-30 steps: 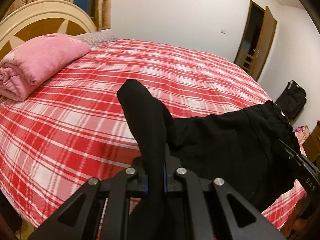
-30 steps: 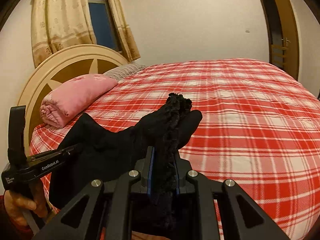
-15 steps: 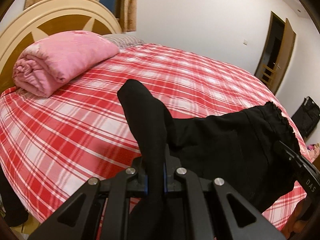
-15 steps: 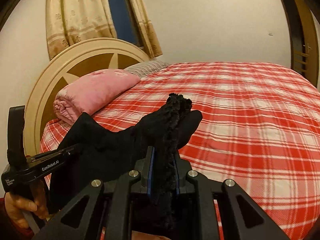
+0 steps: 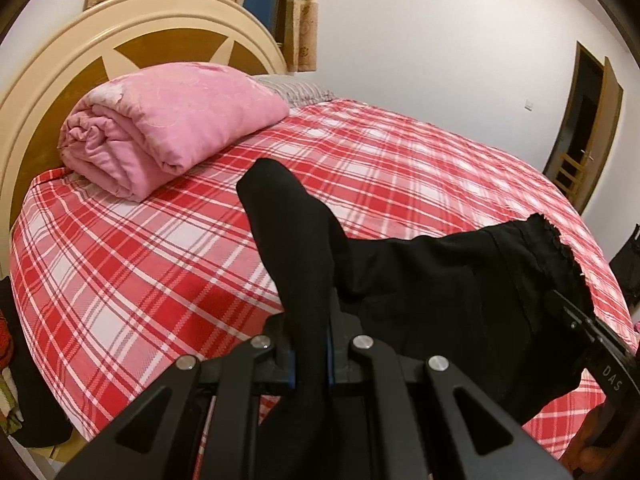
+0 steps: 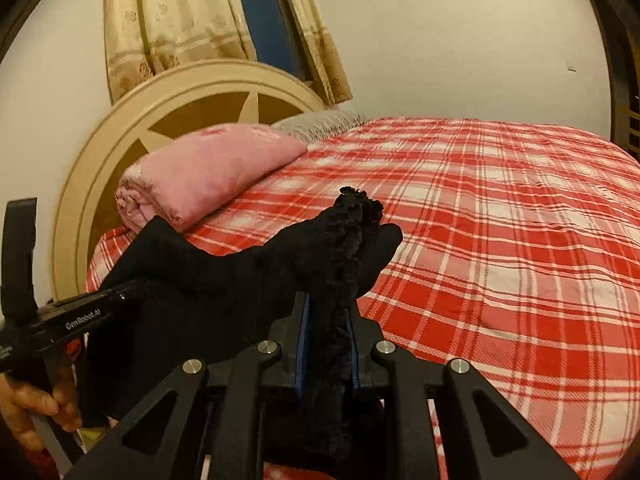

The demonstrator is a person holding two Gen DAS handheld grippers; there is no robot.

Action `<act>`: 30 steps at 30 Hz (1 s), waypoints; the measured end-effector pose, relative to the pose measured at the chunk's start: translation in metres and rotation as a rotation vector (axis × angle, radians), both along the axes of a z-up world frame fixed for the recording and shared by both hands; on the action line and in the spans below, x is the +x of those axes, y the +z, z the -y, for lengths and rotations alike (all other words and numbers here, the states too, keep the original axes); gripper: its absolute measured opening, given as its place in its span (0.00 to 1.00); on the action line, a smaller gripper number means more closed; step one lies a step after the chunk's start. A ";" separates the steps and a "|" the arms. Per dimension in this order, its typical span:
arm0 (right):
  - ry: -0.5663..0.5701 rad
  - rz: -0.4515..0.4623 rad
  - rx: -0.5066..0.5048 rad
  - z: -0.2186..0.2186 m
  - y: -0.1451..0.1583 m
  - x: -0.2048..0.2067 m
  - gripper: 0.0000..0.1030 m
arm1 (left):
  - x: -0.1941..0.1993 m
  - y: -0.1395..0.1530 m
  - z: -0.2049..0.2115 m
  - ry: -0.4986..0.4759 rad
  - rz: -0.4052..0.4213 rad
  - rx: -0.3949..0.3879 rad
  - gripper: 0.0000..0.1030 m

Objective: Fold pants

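Between the blue pads of the left tool (image 5: 308,354) a smooth fold of the black pants (image 5: 440,288) is pinched tight, its end poking up past the tips. Off to its right, the right tool (image 6: 326,344) is clamped on the frilled edge of the same pants. They hang stretched between the two tools, held up above the bed (image 5: 132,264) with its red plaid sheet. Beyond them a rolled pink blanket (image 5: 172,128) lies against the round headboard (image 5: 52,64).
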State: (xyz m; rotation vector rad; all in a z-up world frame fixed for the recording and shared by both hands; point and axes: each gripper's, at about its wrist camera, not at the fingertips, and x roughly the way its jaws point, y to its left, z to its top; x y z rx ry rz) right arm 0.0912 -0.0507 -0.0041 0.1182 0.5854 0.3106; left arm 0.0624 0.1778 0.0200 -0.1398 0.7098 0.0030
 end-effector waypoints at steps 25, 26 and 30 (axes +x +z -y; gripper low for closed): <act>-0.059 -0.218 -0.016 0.040 -0.082 0.046 0.60 | 0.033 -0.087 -0.054 0.229 -0.227 0.117 0.95; -0.054 -0.227 0.006 0.044 -0.082 0.043 0.61 | 0.029 -0.090 -0.061 0.242 -0.234 0.106 0.97; -0.081 -0.214 0.076 0.065 -0.071 0.017 0.61 | 0.010 -0.091 -0.079 0.267 -0.245 0.047 0.99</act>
